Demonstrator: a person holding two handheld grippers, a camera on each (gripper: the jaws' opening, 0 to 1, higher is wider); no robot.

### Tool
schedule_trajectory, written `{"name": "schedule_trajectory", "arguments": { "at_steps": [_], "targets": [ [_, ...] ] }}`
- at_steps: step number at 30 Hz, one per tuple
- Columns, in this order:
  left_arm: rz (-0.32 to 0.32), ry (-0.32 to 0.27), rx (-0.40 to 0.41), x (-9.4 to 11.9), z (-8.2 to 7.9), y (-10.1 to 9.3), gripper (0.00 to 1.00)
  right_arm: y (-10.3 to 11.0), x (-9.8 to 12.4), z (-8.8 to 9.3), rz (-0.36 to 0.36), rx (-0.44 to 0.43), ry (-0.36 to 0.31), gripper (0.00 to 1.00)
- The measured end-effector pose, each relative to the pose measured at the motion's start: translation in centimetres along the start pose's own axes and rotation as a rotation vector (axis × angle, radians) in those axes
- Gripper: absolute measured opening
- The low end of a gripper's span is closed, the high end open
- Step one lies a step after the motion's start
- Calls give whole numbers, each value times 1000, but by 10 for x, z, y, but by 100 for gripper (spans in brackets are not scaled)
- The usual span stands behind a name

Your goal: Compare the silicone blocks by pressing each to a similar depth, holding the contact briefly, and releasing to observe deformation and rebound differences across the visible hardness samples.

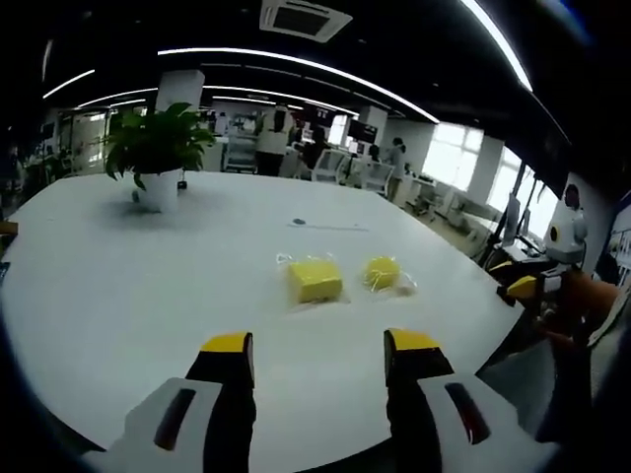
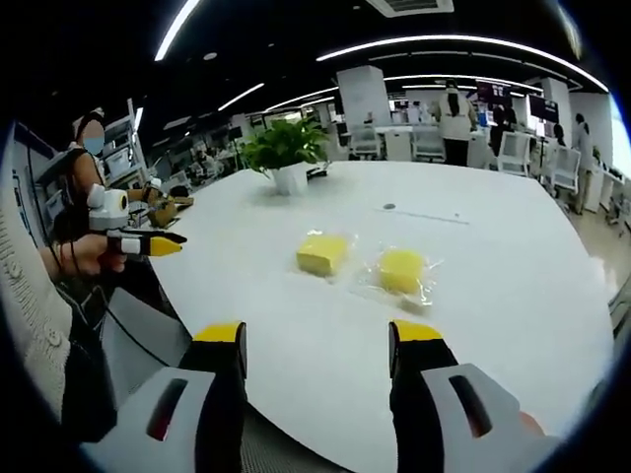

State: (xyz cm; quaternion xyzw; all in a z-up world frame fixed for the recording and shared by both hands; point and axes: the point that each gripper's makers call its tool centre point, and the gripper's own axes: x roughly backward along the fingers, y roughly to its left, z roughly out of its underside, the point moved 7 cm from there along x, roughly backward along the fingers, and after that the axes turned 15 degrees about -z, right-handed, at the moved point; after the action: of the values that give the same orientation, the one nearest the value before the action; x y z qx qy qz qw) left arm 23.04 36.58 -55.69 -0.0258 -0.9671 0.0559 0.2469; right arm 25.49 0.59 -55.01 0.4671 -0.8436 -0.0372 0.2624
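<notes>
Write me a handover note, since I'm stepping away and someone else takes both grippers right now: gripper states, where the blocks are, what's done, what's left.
Left gripper: open, empty, held back at the near edge of the white table.
Right gripper: open, empty, also short of the blocks.
Blocks: two yellow silicone blocks in clear wrap lie side by side, apart, mid-table. The square block sits on the potted plant's side; the rounder block lies beside it.
Done: nothing visible; neither block is touched or dented.
Left: press each block to similar depth, hold briefly, release, compare rebound.
</notes>
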Motion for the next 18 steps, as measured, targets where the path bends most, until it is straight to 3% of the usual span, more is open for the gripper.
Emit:
{"name": "schedule_trajectory", "arguments": {
  "at_steps": [18],
  "targets": [
    [-24, 9, 41, -2, -4, 5, 52, -2, -8, 9, -4, -34, 25, 55]
  ]
}}
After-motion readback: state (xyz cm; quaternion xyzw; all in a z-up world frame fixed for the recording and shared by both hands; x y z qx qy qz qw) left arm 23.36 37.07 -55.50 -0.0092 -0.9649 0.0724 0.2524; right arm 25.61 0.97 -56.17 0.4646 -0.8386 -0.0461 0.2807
